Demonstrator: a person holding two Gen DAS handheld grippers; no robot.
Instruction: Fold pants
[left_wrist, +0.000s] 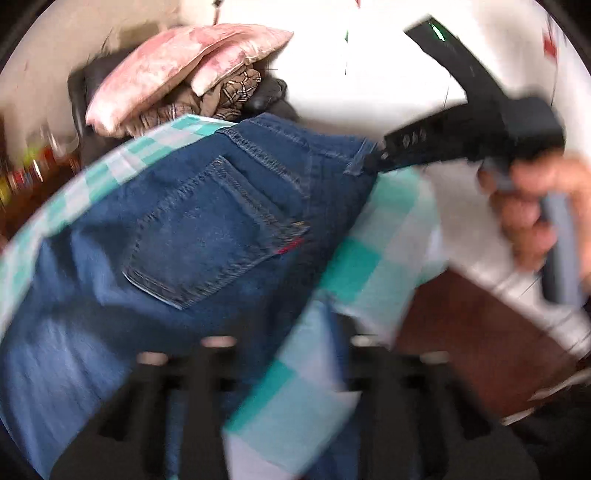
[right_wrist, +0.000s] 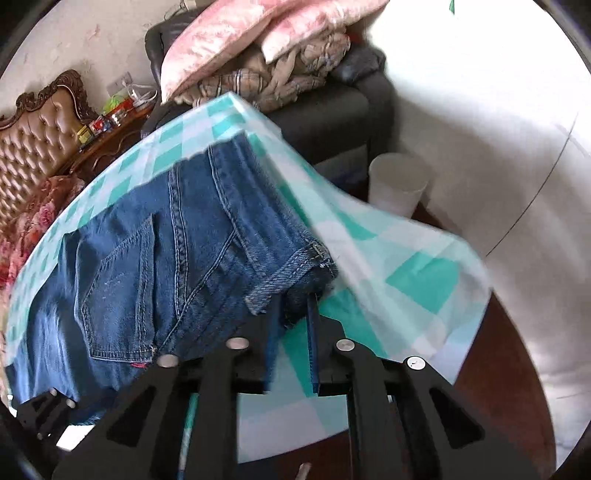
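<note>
My right gripper (right_wrist: 295, 314) pinches the waistband corner of the jeans (right_wrist: 159, 251), which lie on the checked cloth (right_wrist: 417, 273) over the counter. My left gripper (left_wrist: 280, 354) is blurred; I cannot tell its opening. A hard pull could drag the cloth.

This is a lived-in home, a sitting room or bedroom. At the far side a dark armchair (right_wrist: 332, 110) is heaped with pink pillows (right_wrist: 229, 33) and crumpled plaid clothing (right_wrist: 280, 81). To the far left stands a carved, tufted headboard (right_wrist: 40, 129) beside a wooden side table (right_wrist: 110, 136) cluttered with small items. A checked teal-and-white tablecloth (right_wrist: 406, 258) covers the near table, and a white bin (right_wrist: 397, 184) sits on the floor at right.
</note>
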